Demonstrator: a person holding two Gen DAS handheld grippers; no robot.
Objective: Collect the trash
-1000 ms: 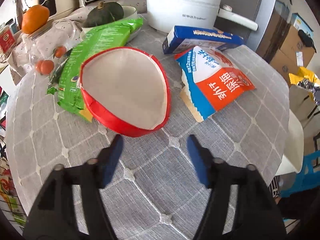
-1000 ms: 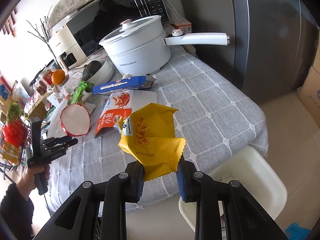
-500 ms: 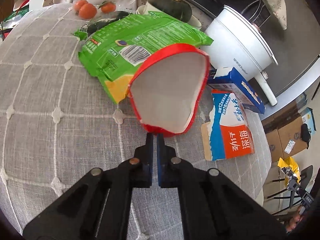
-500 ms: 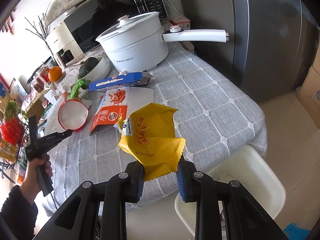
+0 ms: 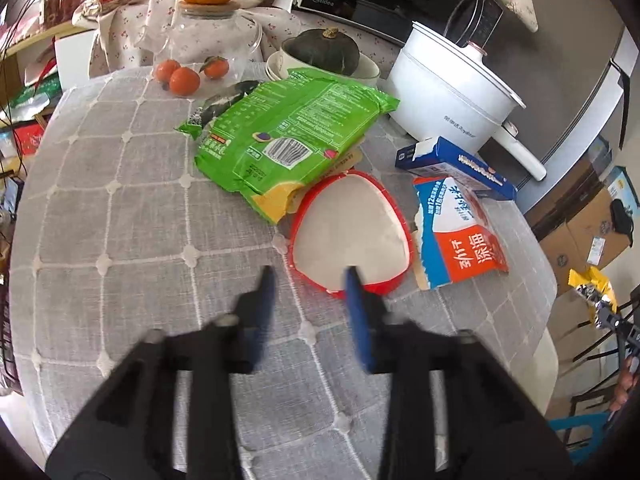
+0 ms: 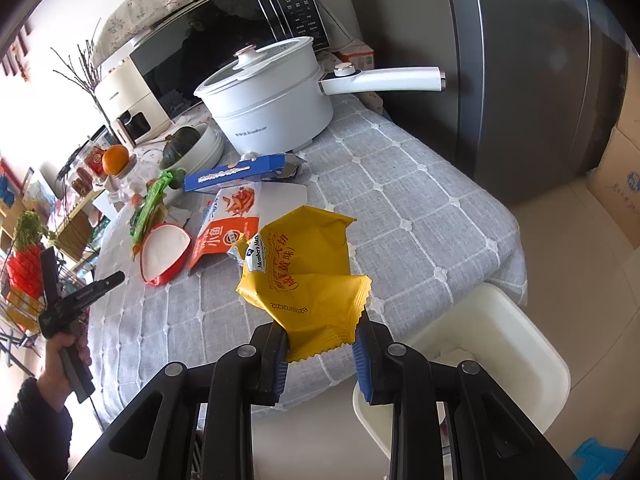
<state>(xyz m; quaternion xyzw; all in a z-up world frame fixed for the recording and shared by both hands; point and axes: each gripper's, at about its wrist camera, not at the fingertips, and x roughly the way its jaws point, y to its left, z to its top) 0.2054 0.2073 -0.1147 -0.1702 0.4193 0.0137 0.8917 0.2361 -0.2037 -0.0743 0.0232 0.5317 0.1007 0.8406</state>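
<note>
A red paper bowl [image 5: 352, 232] with a white inside lies on the grey checked tablecloth [image 5: 120, 240], squashed out of round. My left gripper [image 5: 309, 280] hovers at its near rim. Its jaws are opening: the right fingertip [image 5: 354, 284] overlaps the rim, and the pads press on nothing. My right gripper [image 6: 320, 344] is shut on the lower edge of a crumpled yellow snack bag [image 6: 304, 272] and holds it up by the table's near edge. In the right wrist view a hand holds the left gripper [image 6: 108, 282] beside the bowl [image 6: 164, 252].
Around the bowl lie a green bag [image 5: 296, 136], a blue, white and orange bag [image 5: 460, 236] and a blue box [image 5: 456, 168]. Behind them stand a white pot [image 5: 452, 96], a pumpkin in a bowl [image 5: 320, 52] and small oranges [image 5: 180, 76]. A white bin [image 6: 500, 344] sits on the floor below the table's edge.
The left gripper went from open to shut at the bowl's rim, then opened again, rolling as it went. The bowl looks tipped up half a second ago and now lies lower. The right gripper kept still.
</note>
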